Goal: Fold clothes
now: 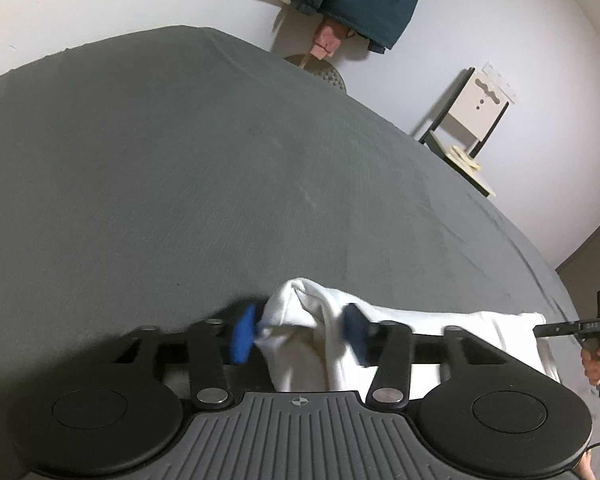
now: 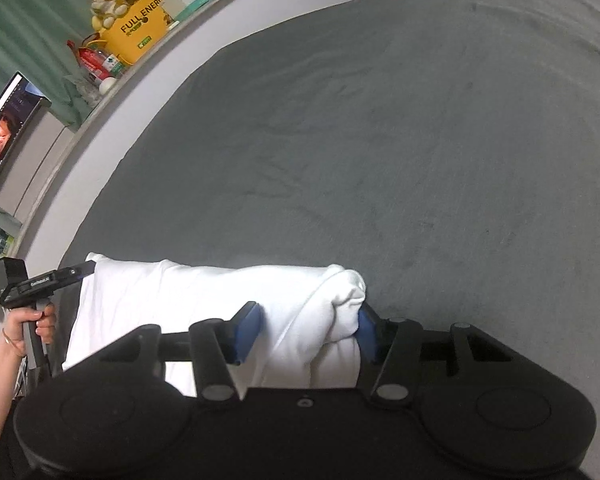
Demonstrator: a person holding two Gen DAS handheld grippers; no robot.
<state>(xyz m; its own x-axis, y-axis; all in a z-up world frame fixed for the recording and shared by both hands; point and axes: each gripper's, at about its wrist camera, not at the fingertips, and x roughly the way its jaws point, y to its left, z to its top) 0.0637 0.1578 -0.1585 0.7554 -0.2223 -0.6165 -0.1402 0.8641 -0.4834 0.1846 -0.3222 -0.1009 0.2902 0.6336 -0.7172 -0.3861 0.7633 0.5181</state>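
Both your grippers are down at the near edge of the dark grey bed sheet, one at each end of the white cotton garment.

The garment lies as a long bunched strip across the bed edge, partly folded, ends rolled and lumpy.

Left gripper: blue pads sit on either side of a bunched white end. The pads are motion-blurred; the left pad touches the cloth and the right one looks buried in a fold. Jaws are partly closed around the cloth, but I can't tell whether the pinch is firm.

Right gripper: jaws about half spread around the rolled end. The right pad presses the roll; the left pad looks to sit over flat cloth with slack beside it. So it brackets the roll and isn't clamping.

Your hand on the other gripper's handle shows at the frame edge in each view, so the two grippers are well apart along the strip.

Step in hand, my read: taking hold of both ends for the next fold or a lift to straighten.

Next move calls for:
- closing both jaws fully on the cloth, through all layers
- checking each grip before lifting
- lifting both ends level so the strip doesn't twist or unroll

Risk: catching the top layer only, so the roll falls open.
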